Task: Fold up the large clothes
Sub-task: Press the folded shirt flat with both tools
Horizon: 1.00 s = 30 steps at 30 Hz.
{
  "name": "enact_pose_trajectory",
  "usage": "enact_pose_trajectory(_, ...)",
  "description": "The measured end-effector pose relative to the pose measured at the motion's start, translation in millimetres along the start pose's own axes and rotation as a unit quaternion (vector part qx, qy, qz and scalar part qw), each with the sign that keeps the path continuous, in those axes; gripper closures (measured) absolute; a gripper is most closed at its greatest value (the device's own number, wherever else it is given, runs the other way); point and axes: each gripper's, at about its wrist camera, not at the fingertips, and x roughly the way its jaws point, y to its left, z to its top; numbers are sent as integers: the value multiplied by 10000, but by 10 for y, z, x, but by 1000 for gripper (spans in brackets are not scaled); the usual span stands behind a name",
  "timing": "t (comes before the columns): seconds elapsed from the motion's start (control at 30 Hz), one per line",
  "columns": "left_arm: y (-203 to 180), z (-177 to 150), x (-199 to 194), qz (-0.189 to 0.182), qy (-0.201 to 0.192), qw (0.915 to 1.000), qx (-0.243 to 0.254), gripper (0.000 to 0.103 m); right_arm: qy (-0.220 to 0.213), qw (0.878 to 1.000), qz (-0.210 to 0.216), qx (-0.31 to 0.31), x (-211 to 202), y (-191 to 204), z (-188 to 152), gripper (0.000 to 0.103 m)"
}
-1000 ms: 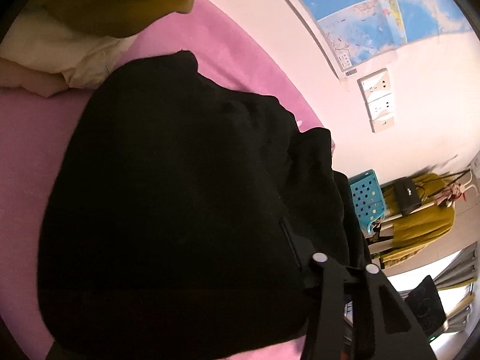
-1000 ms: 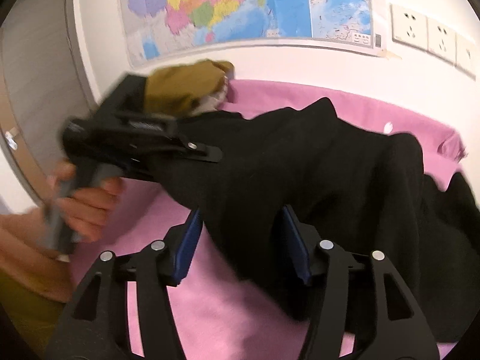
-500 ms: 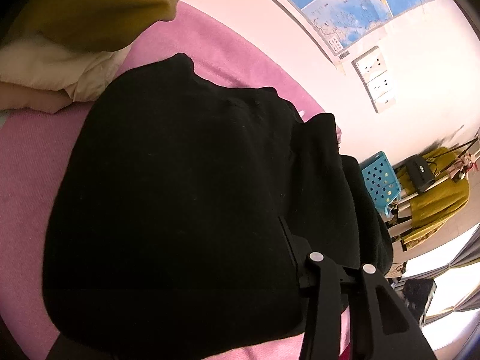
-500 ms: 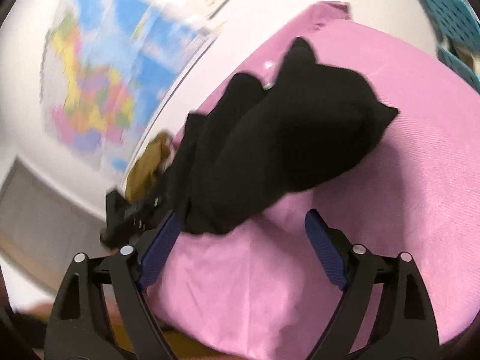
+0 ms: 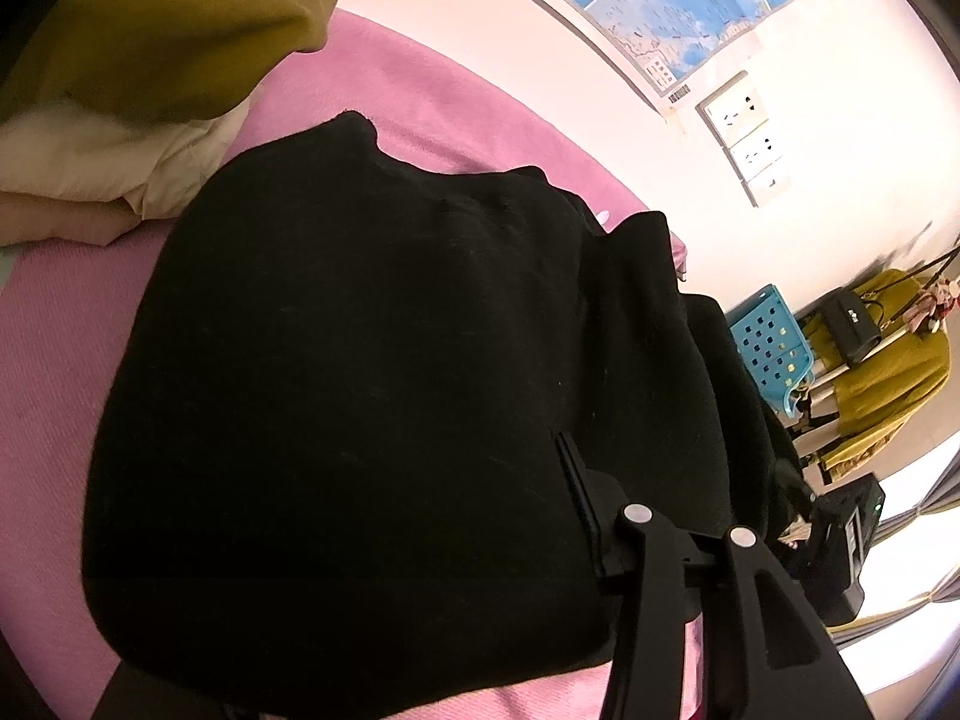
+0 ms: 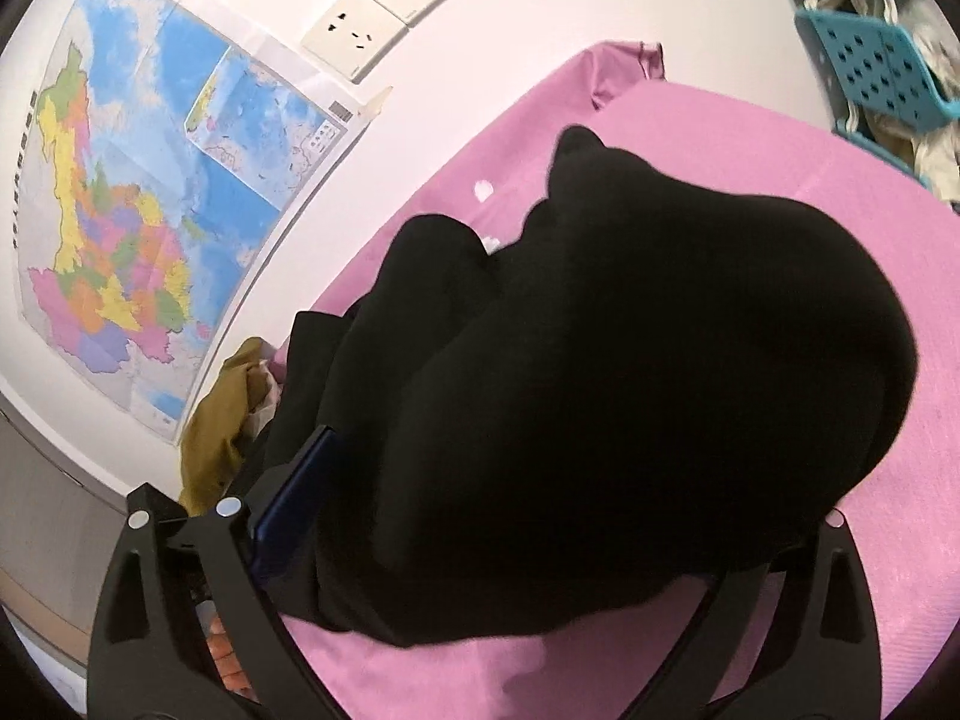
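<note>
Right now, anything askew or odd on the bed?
Yes: the black garment lies bunched in uneven lumps on the pink sheet, edges not squared. A mustard garment sits heaped on cream fabric beside it.

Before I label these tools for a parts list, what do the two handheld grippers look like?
Both are matte black plastic with triangular cut-outs and round silver rivets. The right gripper carries a dark blue pad on its left finger. The left gripper shows slim black fingers, its pads hidden.
</note>
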Motion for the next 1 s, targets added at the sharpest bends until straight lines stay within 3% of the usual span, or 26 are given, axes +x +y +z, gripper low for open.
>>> enact_pose_trajectory(0.1,-29,-2,0,94,-4,9999,98,57,-372,9993,98,16,-84,-41,102,45)
enact_pose_trajectory(0.17,-52,-5,2,163,-5,9997,184,57,-287,9995,125,-12,-55,-62,138,45)
enact_pose_trajectory(0.27,-67,-5,1,208,-6,9995,244,56,-131,9997,44,203,4,-144,79,30)
enact_pose_trajectory(0.57,-153,-12,40,404,-35,9973,606,48,39,9995,212,246,98,-141,76,25)
enact_pose_trajectory(0.63,-165,-10,48,423,-43,9970,649,46,68,9998,187,86,145,-96,115,32)
enact_pose_trajectory(0.7,-178,-4,56,427,-33,9966,706,44,54,9999,133,-7,166,-59,148,60)
enact_pose_trajectory(0.73,-183,1,62,436,-34,9963,736,43,64,9997,200,-86,170,-45,170,63)
enact_pose_trajectory(0.8,-193,0,72,441,-38,9961,757,42,72,9995,295,-26,174,-57,194,62)
enact_pose_trajectory(1.0,-224,-4,101,449,-96,9949,896,33,174,9989,413,120,241,-86,131,37)
